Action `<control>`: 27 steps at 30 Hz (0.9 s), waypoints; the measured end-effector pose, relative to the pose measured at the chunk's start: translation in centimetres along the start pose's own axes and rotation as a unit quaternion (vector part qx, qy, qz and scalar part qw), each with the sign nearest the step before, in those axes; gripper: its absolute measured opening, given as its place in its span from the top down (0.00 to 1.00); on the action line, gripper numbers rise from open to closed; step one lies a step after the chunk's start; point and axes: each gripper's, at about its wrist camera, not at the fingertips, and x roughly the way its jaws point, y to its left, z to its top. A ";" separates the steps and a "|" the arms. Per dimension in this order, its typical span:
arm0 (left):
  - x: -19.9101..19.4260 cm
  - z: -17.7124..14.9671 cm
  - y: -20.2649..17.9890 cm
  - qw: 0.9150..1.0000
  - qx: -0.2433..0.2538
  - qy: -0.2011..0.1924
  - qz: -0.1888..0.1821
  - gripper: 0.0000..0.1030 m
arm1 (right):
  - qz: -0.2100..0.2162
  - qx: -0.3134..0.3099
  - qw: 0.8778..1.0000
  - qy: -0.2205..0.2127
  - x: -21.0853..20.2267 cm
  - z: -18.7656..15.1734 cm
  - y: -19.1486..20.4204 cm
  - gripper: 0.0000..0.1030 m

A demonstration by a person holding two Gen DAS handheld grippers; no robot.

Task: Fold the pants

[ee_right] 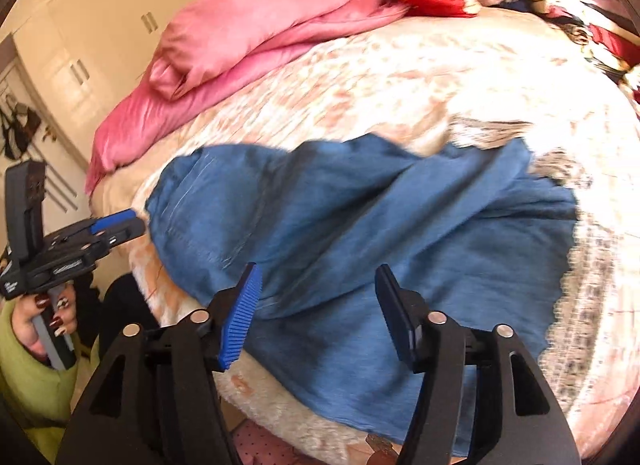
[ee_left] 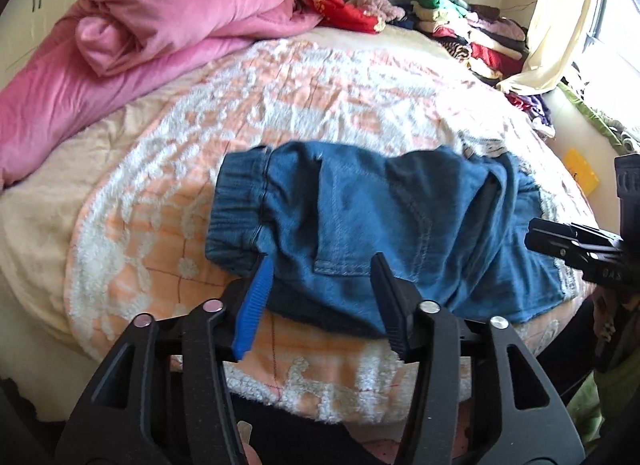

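Blue denim pants (ee_left: 372, 225) lie folded in a bundle on the bed, elastic waistband at the left. In the right wrist view the pants (ee_right: 360, 217) spread across the blanket toward the near edge. My left gripper (ee_left: 320, 265) is open and empty, its fingers just over the near edge of the pants. My right gripper (ee_right: 316, 277) is open and empty above the pants' near part. The right gripper also shows at the right edge of the left wrist view (ee_left: 576, 241); the left gripper shows at the left of the right wrist view (ee_right: 116, 225).
The bed has a peach and white blanket (ee_left: 280, 97). A rolled pink quilt (ee_left: 140, 33) lies at the far left. Stacked folded clothes (ee_left: 472, 29) sit at the far right by a curtain (ee_left: 560, 25). Wardrobe doors (ee_right: 100, 25) stand beyond the bed.
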 end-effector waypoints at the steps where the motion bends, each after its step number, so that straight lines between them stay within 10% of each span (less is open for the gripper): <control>1: -0.3 0.2 -0.3 1.000 0.002 -0.005 0.000 0.52 | -0.005 0.007 1.000 -0.005 -0.4 0.1 -0.5 0.40; 14: 0.8 1.9 -6.7 0.997 0.048 0.001 -0.068 0.12 | -0.055 0.062 0.995 -0.054 -3.6 2.7 -6.2 0.26; 27: 6.2 1.8 -12.3 0.990 0.075 0.054 -0.102 0.13 | -0.084 0.062 0.994 -0.029 -0.9 7.1 -9.6 0.23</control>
